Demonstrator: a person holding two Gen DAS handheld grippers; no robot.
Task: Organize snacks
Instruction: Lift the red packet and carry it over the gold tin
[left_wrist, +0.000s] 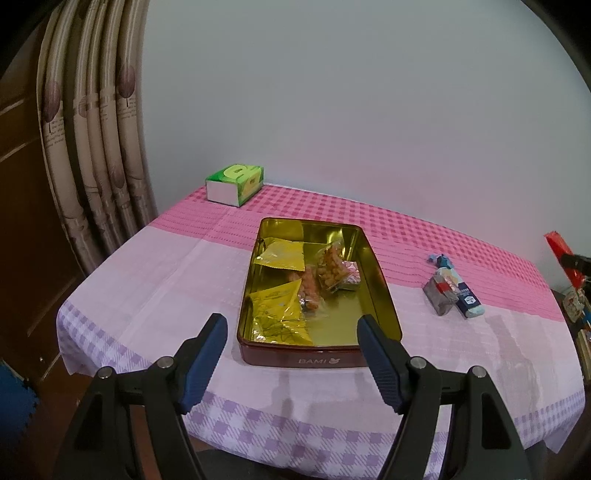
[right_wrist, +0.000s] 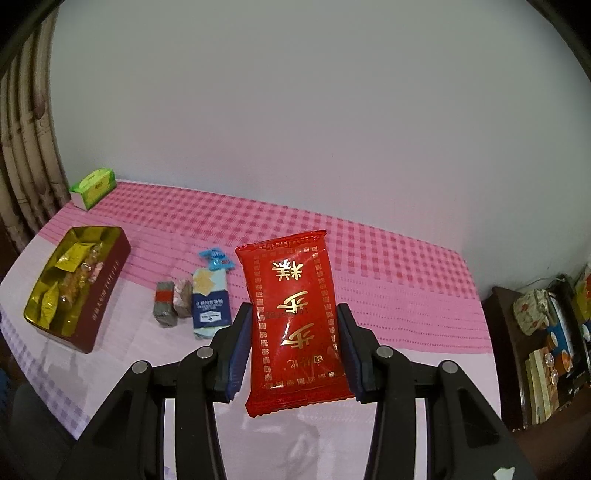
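A red snack packet (right_wrist: 295, 317) with gold characters is lifted clear of the table, and my right gripper (right_wrist: 294, 314) is shut on its two long edges. That packet (left_wrist: 563, 258) also shows at the far right of the left wrist view. An open dark-red tin (left_wrist: 255, 347) with a gold inside holds yellow sachets (left_wrist: 279, 314) and clear bags of orange snacks (left_wrist: 332, 267). My left gripper (left_wrist: 291, 325) hangs open just before the tin's near wall, nothing between its fingers. In the right wrist view the tin (right_wrist: 107, 291) lies at the left.
Loose snacks lie on the pink-checked tablecloth (left_wrist: 147, 280) right of the tin: a blue-white packet (right_wrist: 209, 302), a grey one (right_wrist: 165, 302), a small pinkish one (right_wrist: 183, 297) and a blue candy (right_wrist: 217, 258). A green tissue box (left_wrist: 236, 182) stands at the back left. A cluttered dark side cabinet (right_wrist: 546, 343) stands past the table's right edge.
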